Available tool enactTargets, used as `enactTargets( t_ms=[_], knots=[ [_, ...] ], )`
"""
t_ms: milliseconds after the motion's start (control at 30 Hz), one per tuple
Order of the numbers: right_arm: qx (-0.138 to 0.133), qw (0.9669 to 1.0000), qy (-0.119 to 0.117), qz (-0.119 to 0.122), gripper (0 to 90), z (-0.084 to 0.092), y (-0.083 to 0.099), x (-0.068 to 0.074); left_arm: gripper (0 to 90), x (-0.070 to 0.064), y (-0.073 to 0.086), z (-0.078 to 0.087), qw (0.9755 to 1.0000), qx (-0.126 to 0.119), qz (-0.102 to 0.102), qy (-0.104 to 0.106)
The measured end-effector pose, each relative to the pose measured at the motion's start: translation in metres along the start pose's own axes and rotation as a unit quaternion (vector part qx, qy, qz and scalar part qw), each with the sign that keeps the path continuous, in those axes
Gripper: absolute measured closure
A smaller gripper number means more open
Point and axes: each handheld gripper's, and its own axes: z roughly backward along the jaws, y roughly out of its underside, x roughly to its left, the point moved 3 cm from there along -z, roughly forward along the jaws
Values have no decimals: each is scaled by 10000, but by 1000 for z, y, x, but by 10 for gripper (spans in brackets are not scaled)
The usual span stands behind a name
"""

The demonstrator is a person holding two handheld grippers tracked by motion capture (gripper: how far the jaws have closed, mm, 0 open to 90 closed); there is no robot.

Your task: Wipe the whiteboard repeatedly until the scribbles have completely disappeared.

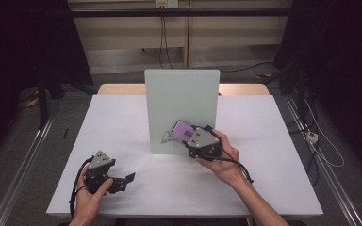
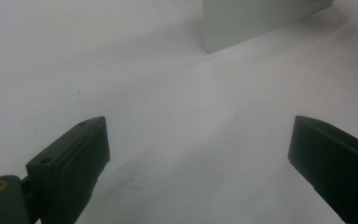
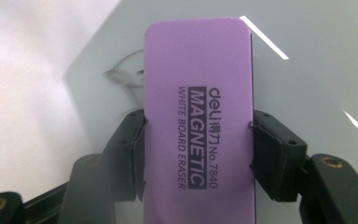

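Dim room, soft focus, streaky glare

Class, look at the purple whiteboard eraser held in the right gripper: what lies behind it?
Behind the purple eraser stands the upright whiteboard, with a dark scribble showing beside it. Whatever marks lie directly under the eraser are covered.

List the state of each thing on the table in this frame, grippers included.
Whiteboard: standing upright on the table, a dark scribble near its lower edge.
Scribble: not yet wiped off.
Whiteboard eraser: purple, clamped by its long sides, held up against the board.
Right gripper: shut on the eraser.
Left gripper: jaws wide apart, nothing between them, low over the table.
Table: white top.
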Motion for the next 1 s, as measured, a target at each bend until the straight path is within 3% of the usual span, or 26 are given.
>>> enactTargets(
  t_ms=[100,200,533,1000],
  knots=[
    [-44,9999,89,-81,417,4,1,-6,55,-2,0,-1,10000,-10,40,5],
    [-38,9999,153,34,417,3,2,-3,55,-2,0,-1,10000,-23,11,19],
    [62,9999,-8,134,417,-10,5,20,55,-2,0,-1,10000,-17,3,20],
    [346,9978,-487,292,417,-25,7,42,55,-2,0,-1,10000,-16,34,11]
  ],
)
